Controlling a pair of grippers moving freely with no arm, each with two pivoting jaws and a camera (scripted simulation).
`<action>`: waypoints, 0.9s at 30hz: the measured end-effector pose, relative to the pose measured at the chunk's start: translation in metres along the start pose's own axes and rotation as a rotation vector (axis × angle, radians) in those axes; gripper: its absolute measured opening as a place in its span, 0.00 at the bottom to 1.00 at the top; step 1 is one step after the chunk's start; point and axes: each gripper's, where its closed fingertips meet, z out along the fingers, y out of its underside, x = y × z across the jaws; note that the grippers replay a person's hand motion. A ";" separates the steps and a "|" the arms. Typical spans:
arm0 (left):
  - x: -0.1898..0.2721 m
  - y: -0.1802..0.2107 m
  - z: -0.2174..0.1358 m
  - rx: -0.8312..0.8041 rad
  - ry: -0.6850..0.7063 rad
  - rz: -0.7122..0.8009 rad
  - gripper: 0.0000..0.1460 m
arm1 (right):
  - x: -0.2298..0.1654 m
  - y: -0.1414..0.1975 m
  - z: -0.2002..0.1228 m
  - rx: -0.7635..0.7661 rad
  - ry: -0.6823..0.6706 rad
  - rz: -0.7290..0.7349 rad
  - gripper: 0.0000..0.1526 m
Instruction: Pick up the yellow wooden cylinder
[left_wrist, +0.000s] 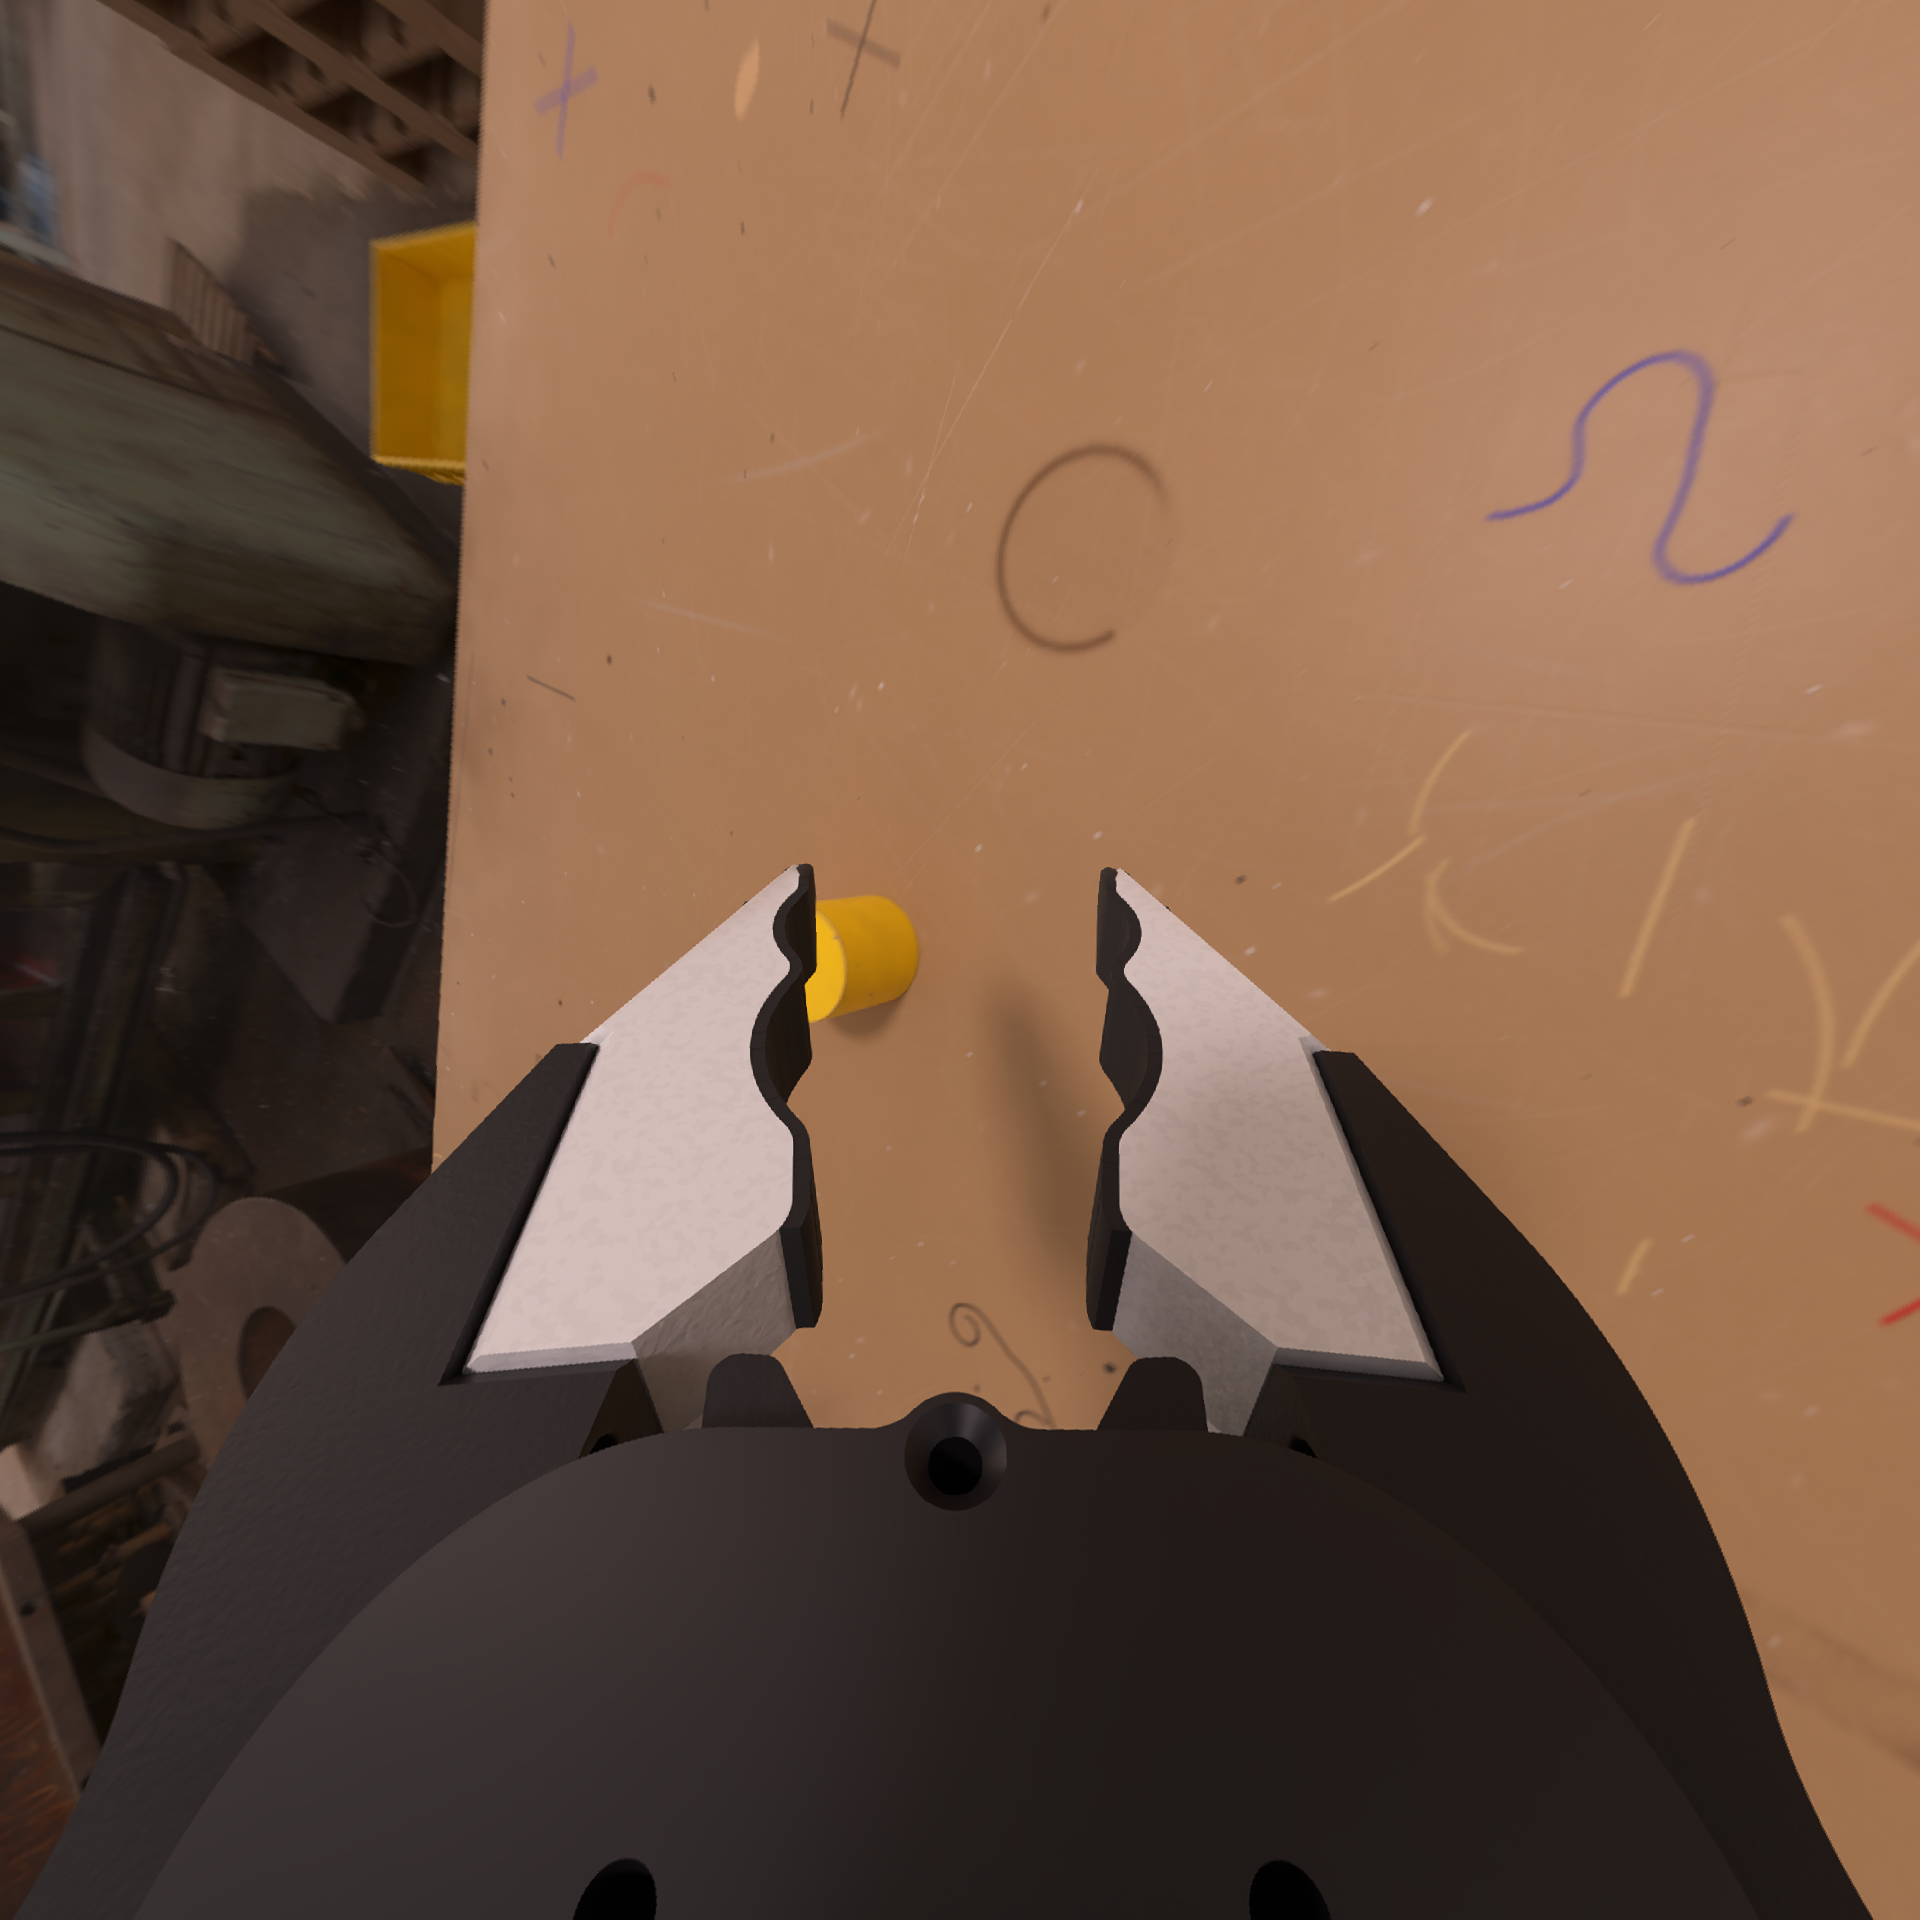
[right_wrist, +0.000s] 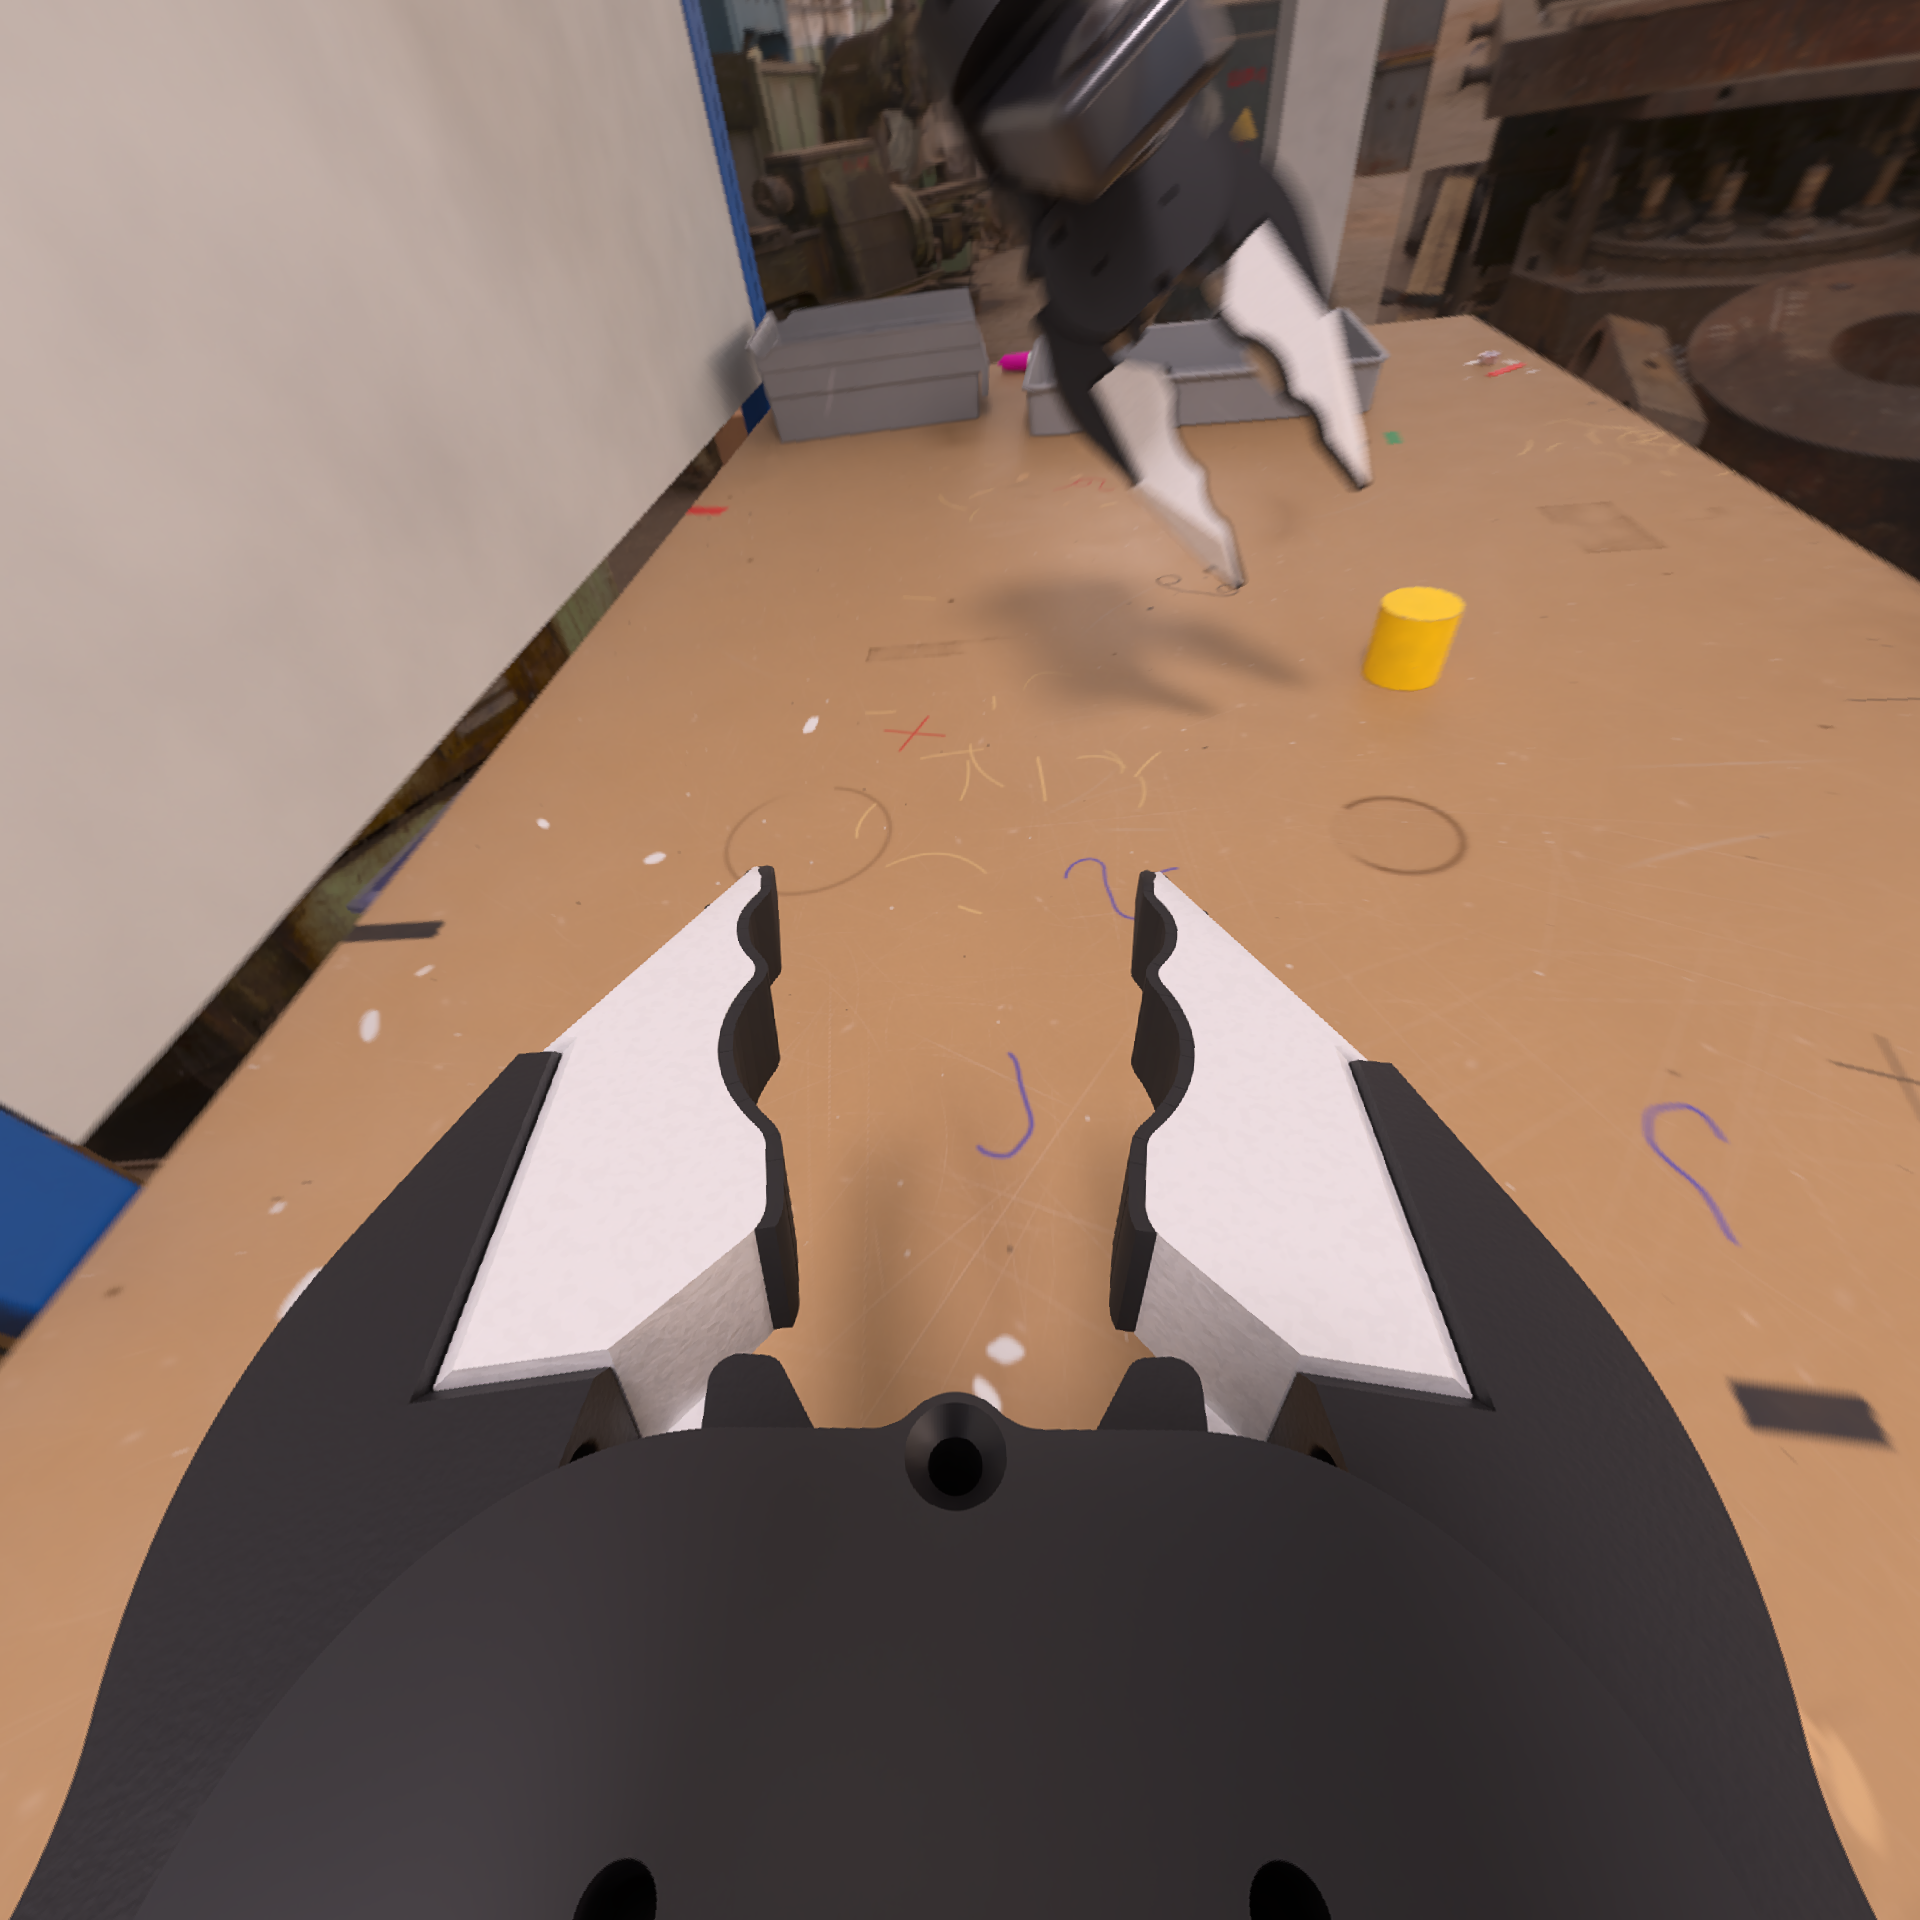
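The yellow wooden cylinder stands upright on the tan table, to the right of the middle in the right wrist view. In the left wrist view the yellow cylinder shows just beyond my left fingertip, partly hidden by it. My left gripper is open and empty, above the table and off to one side of the cylinder. It also shows, blurred, in the right wrist view, up and left of the cylinder. My right gripper is open and empty, low over the table, well short of the cylinder.
Two grey bins stand at the table's far end, with a small pink object between them. A white panel runs along the table's left side. A yellow bin sits past the table edge.
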 end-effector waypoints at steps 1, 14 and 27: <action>-0.009 0.004 0.003 -0.021 0.026 0.000 0.37 | 0.000 0.008 0.014 -0.006 -0.011 -0.014 0.45; -0.049 0.065 0.069 -0.294 0.219 0.220 0.37 | -0.001 0.052 0.045 -0.071 -0.105 0.053 0.41; -0.046 0.077 0.081 -0.324 0.227 0.261 0.33 | 0.012 0.044 0.035 -0.009 -0.072 0.119 0.38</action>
